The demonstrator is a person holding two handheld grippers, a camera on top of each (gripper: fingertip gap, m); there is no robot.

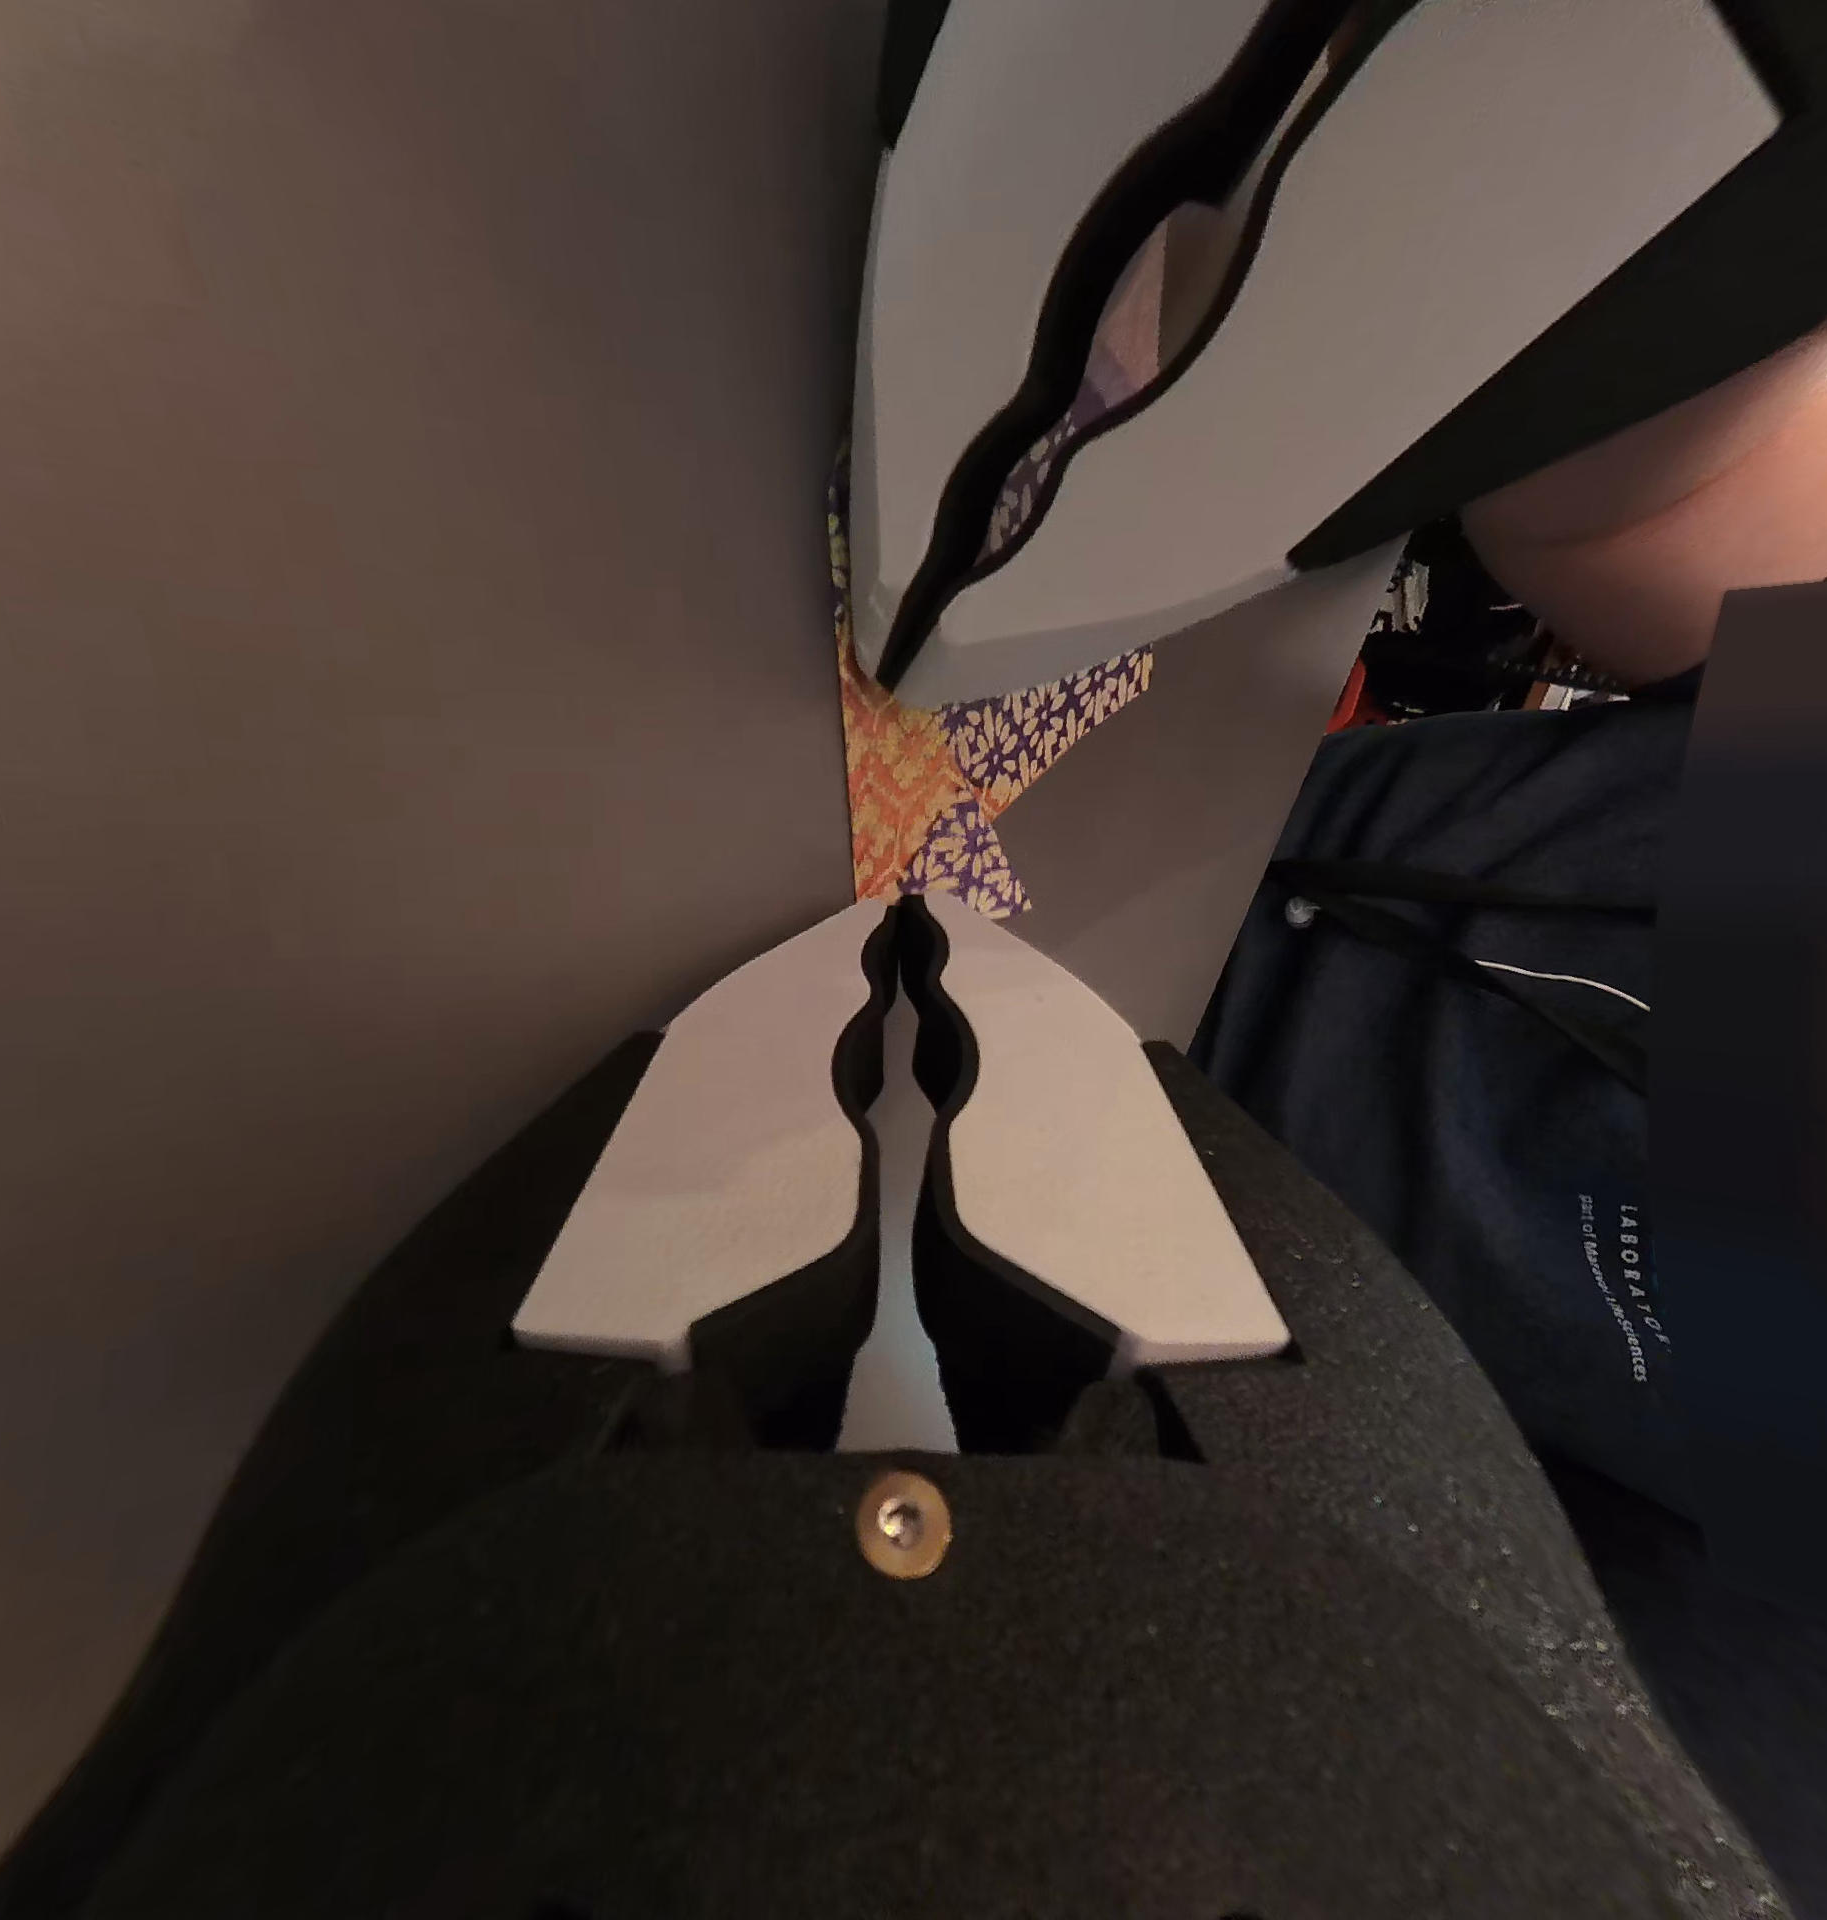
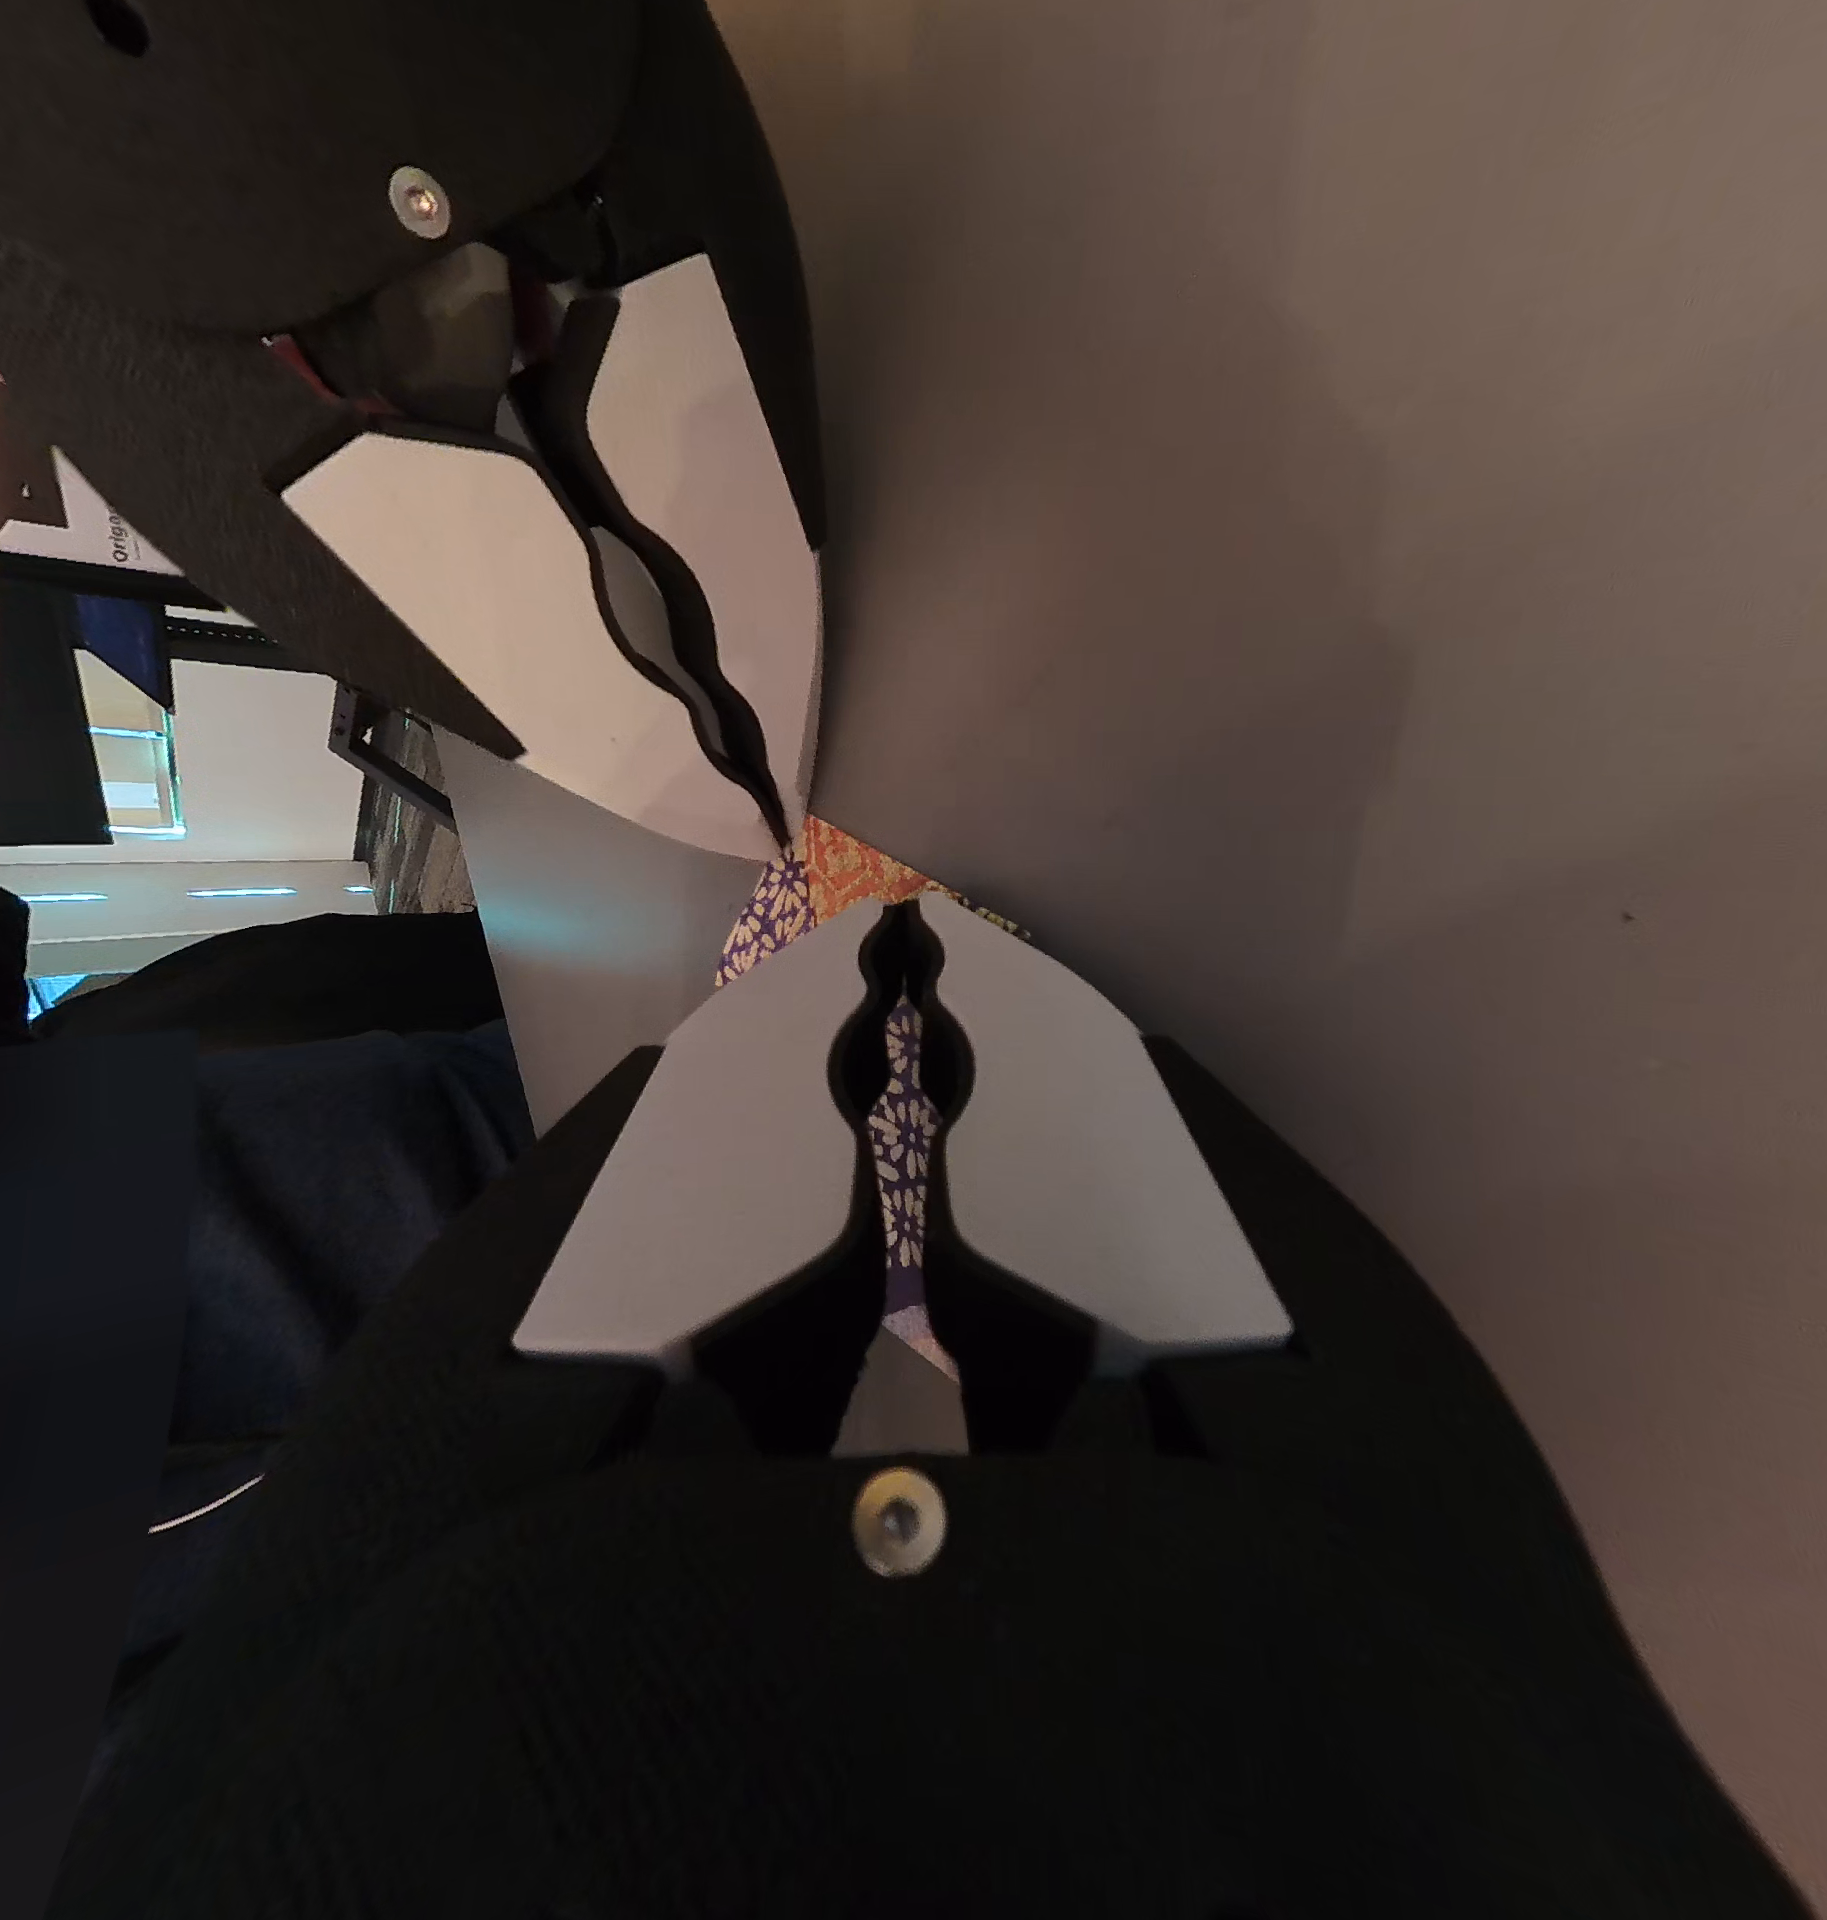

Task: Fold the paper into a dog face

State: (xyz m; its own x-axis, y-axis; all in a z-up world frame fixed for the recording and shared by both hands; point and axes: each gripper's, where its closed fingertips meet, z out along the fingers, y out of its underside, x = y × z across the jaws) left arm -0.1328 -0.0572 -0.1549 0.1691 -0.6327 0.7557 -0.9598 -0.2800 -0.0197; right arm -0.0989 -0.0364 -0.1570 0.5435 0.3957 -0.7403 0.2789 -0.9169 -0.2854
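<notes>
The folded paper (image 1: pixel 904 795), patterned orange and purple, lies against a grey surface (image 1: pixel 369 727) between the two grippers. My left gripper (image 1: pixel 901 912) is shut, with its tips pinching the paper's near corner. My right gripper (image 1: pixel 881 675) comes in from the top of the left wrist view, shut on the paper's far part. In the right wrist view the right gripper (image 2: pixel 909 909) is shut on the paper (image 2: pixel 849 864), and a purple strip of it shows between the jaws. The left gripper (image 2: pixel 784 826) pinches the paper's other corner from the upper left.
A person's bare arm (image 1: pixel 1636 540) and dark blue clothing (image 1: pixel 1460 1091) are close on the right of the left wrist view. The edge of the grey surface (image 2: pixel 535 935) runs just left of the paper, with a room background (image 2: pixel 265 790) beyond it. The left gripper's tips are roughly 4 centimeters from the right gripper's.
</notes>
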